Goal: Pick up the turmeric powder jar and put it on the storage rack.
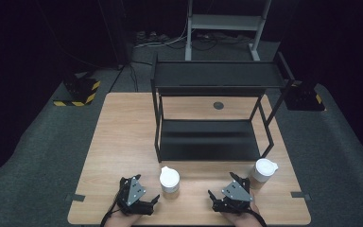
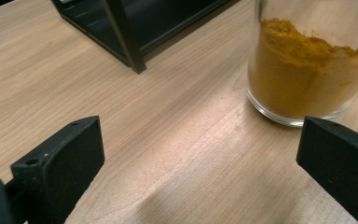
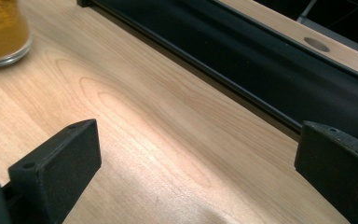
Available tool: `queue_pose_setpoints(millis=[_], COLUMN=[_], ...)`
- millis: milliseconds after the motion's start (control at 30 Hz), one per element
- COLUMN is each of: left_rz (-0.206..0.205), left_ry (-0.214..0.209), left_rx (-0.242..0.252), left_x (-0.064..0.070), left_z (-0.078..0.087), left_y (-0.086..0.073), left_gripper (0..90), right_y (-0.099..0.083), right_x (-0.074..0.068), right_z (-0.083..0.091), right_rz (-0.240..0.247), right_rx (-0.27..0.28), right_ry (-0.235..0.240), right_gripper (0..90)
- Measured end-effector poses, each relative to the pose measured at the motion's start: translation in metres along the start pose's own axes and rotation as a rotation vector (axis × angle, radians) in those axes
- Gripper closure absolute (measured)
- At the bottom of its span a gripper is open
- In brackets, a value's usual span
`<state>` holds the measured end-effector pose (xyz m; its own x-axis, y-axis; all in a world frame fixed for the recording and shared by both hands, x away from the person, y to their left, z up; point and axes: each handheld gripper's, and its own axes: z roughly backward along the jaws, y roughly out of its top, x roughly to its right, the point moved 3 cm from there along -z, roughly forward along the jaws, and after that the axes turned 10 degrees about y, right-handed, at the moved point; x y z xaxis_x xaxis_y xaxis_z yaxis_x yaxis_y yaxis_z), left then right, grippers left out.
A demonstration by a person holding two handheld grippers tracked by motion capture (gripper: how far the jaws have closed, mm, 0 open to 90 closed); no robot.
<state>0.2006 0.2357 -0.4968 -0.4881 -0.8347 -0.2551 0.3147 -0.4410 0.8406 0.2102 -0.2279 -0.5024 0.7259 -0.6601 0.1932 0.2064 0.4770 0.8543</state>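
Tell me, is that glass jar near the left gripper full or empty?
Partly full: the jar holds yellow-orange powder well up its glass wall, and it stands upright on the table.

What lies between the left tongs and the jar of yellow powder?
Nothing: in the left gripper view, bare wooden table runs from the open left tongs to the jar of yellow powder.

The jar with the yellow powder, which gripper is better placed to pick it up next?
Probably left: the left gripper, jaws open, sits just beside the jar, while the right gripper is farther off.
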Motion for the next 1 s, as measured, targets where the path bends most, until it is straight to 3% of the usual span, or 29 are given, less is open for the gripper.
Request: queue_pose_setpoints(millis=[233,400,633,833,867,900,1000], left_rz=[0.024,0.063,0.085,0.114,0.125,0.125,0.129], left_ry=[0.001,-0.021,-0.04,-0.061,-0.08,-0.08,-0.103], left_rx=[0.003,0.025,0.037,0.083,0.117,0.117,0.179], left_x=[-0.002,-0.009,-0.013,-0.018,-0.02,-0.02,-0.019], left_z=[0.0,0.002,0.003,0.011,0.015,0.015,0.02], left_y=[-0.001,-0.006,-0.008,-0.007,-0.007,-0.007,-0.007], left_gripper=[1.0,1.0,0.8,0.7,0.6,0.6,0.3], right_y=[0.0,0.0,0.0,0.0,-0.001,-0.001,-0.001], right_x=[0.0,0.001,0.0,0.001,0.002,0.002,0.003], right_z=[0.0,0.0,0.0,0.001,0.001,0.001,0.001], right_rz=[0.015,0.012,0.025,0.024,0.021,0.021,0.017], right_rx=[-0.003,-0.001,-0.003,0.001,0.002,0.002,0.004], right_ry=[0.015,0.019,0.02,0.025,0.028,0.028,0.032], right_gripper=[0.0,0.0,0.0,0.0,0.0,0.0,0.0])
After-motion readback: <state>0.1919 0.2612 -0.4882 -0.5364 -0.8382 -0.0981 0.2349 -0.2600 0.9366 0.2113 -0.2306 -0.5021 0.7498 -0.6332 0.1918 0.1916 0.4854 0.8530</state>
